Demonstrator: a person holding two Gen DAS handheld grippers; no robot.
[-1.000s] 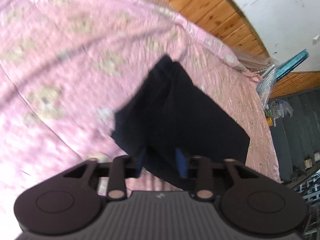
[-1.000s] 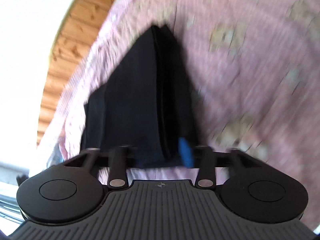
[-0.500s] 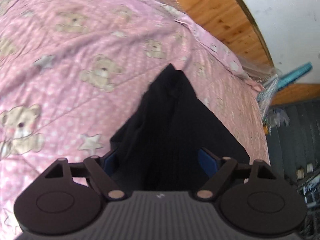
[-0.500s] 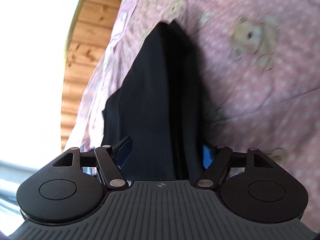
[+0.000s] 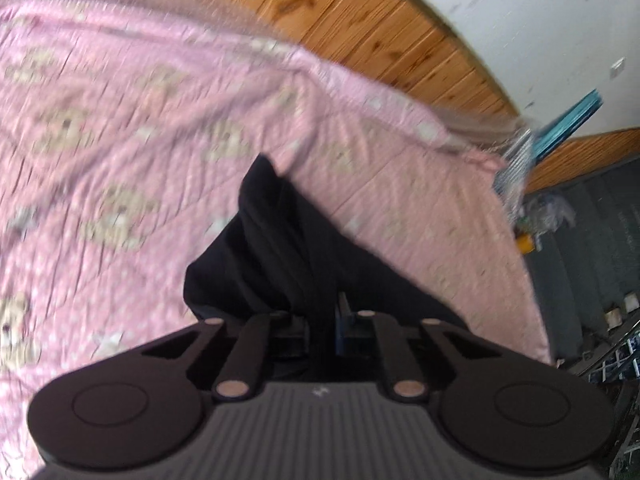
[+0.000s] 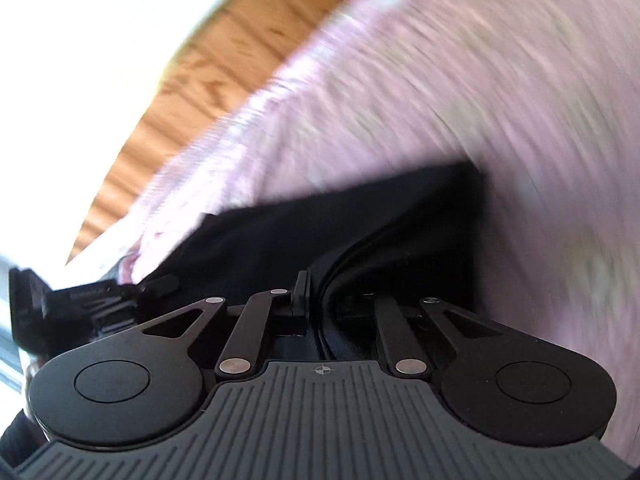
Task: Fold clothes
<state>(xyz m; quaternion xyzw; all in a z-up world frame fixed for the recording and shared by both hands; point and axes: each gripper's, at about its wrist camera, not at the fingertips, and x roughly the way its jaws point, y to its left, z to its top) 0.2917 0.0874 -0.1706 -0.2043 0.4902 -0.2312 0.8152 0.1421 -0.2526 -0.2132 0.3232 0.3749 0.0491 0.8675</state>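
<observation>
One pink quilted bedspread printed with teddy bears and stars (image 5: pixel 168 128) covers the bed, and on it lies a single black folded garment of soft cloth (image 5: pixel 280 248), its far corner pointing up the bed and its near edge lifted into the two tools. Behind the bed runs one band of knotty wooden wall panelling (image 5: pixel 380 28) under white plaster. At the bed's far corner a small heap of clutter sits on dark steps: crinkled clear plastic (image 5: pixel 548 210) and a teal strip (image 5: pixel 572 114), blurred. There are two hand-held grippers. The left gripper (image 5: pixel 322 324) has just closed, its jaws drawn together and pinching a fold of the black cloth. The right gripper (image 6: pixel 320 296) has likewise just closed, nipping the layered edge of the same garment (image 6: pixel 360 220); its view is badly smeared. Beside it, low at the left, a black device (image 6: pixel 60 304) shows, too blurred to name.
</observation>
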